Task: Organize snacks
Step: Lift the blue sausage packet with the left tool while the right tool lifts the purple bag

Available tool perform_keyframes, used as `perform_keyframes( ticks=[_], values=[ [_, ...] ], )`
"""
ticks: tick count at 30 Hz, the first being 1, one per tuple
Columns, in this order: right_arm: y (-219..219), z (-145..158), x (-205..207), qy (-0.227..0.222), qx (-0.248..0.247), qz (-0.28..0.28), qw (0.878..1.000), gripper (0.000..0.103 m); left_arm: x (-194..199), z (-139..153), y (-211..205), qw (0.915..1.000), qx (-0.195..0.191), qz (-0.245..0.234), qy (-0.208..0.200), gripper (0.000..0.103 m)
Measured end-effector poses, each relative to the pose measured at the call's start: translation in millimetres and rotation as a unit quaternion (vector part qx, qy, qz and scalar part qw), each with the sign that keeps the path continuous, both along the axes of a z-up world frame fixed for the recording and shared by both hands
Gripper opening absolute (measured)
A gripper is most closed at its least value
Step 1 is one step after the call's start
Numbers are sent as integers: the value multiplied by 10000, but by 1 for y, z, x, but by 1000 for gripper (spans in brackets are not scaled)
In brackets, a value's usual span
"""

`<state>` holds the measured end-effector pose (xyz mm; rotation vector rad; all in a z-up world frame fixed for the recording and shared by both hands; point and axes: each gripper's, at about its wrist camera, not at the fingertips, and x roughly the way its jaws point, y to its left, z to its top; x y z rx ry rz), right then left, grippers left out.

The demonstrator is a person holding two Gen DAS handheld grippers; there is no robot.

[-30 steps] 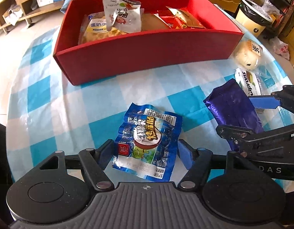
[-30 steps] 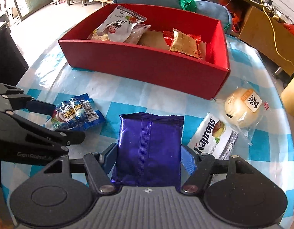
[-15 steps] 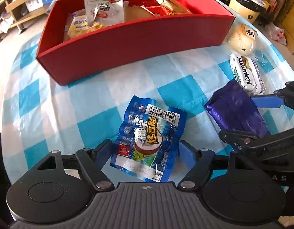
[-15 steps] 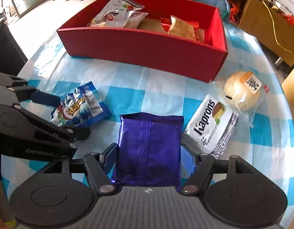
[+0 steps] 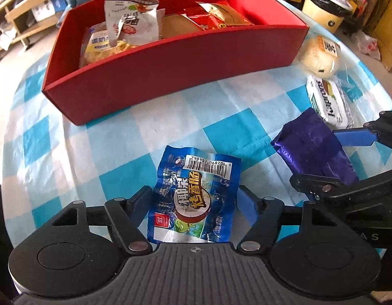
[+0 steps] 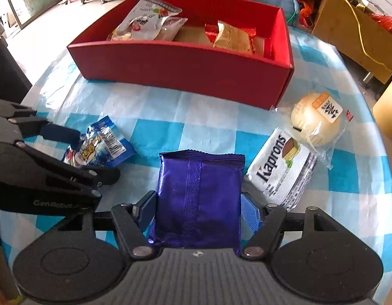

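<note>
A blue snack packet point(image 5: 196, 198) with a barcode sits between the fingers of my left gripper point(image 5: 193, 195), whose jaws are closing on its crumpled sides. In the right wrist view that left gripper point(image 6: 81, 152) holds the blue packet point(image 6: 104, 147) tilted just over the cloth. My right gripper point(image 6: 198, 203) is shut on a purple foil packet point(image 6: 198, 195), pads on both long edges. The left wrist view shows the purple packet point(image 5: 315, 150) slanting up between the right gripper point(image 5: 328, 160). Beyond both stands a red box point(image 5: 170, 76) point(image 6: 183, 68) holding several snack bags.
A white Kaprons wafer pack point(image 6: 282, 167) and a wrapped pale bun point(image 6: 315, 119) lie on the blue-checked tablecloth point(image 6: 208, 117) right of the purple packet. A yellow bin point(image 5: 323, 12) stands off the table's far right. Shelves and a blue cushion are behind the box.
Both packets stay between their jaws. The left view has tilted a little, so the red box sits more to the left. The blue packet looks slightly more pinched.
</note>
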<state>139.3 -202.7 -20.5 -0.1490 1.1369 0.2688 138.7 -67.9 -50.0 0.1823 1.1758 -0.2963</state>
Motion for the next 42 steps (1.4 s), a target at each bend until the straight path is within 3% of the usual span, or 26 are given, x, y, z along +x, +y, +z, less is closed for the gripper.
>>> perform_keyframes(
  ticks=[23, 42],
  values=[
    [-10, 38, 13, -609, 246, -310, 9974, 65, 5, 45, 7, 9974, -354, 310, -549, 77],
    [-16, 51, 22, -800, 306, -476, 9952, 65, 17, 61, 4, 9952, -416, 469, -756, 77]
  ],
)
